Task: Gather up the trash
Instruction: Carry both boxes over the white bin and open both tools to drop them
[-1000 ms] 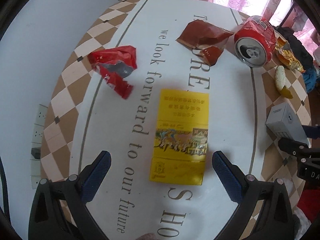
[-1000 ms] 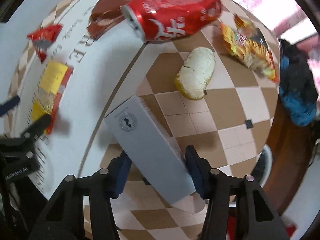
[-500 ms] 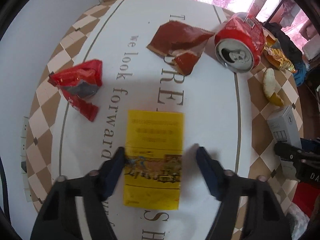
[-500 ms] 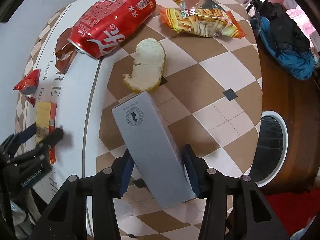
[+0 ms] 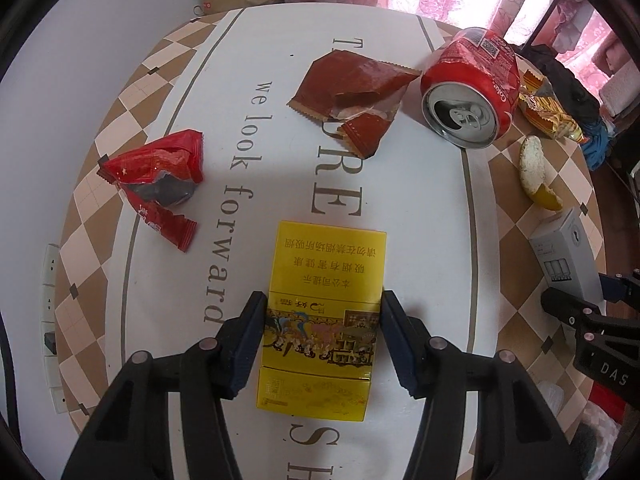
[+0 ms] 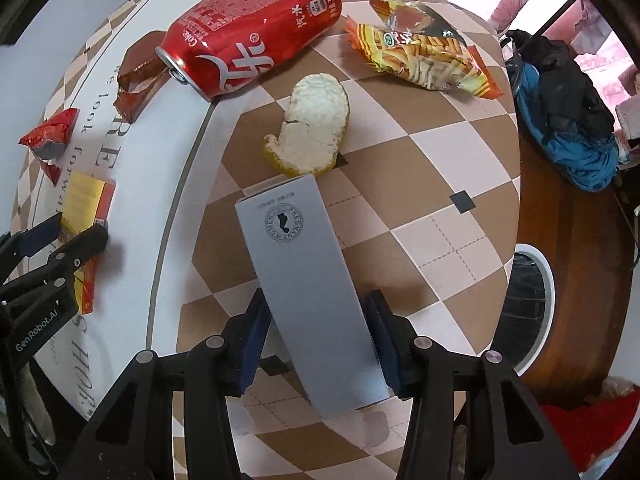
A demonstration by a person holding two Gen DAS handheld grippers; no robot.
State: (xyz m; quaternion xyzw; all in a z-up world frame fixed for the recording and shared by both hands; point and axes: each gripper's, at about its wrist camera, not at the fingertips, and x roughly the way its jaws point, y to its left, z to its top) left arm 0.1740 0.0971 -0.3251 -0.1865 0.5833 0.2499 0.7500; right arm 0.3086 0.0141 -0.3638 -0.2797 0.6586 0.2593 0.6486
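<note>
Can (image 5: pixel 472 92) was red; carton (image 5: pixel 324 320) yellow; box (image 6: pixel 312 296) grey; tabletop (image 6: pixel 460 152) brown-and-cream checked; peel (image 6: pixel 316 136) white inside.

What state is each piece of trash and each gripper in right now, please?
Yellow cigarette pack: flat, clamped by left gripper.
Grey box: clamped by right gripper.
Cola can: on its side, opened.
Red wrapper: torn open.
Brown wrapper: torn open.
Chip bag: open, lying flat.
Citrus peel: pith up.

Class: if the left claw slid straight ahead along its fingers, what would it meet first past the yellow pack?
Probably the torn brown wrapper, slightly right of the line beyond the yellow pack; depth is uncertain.
</note>
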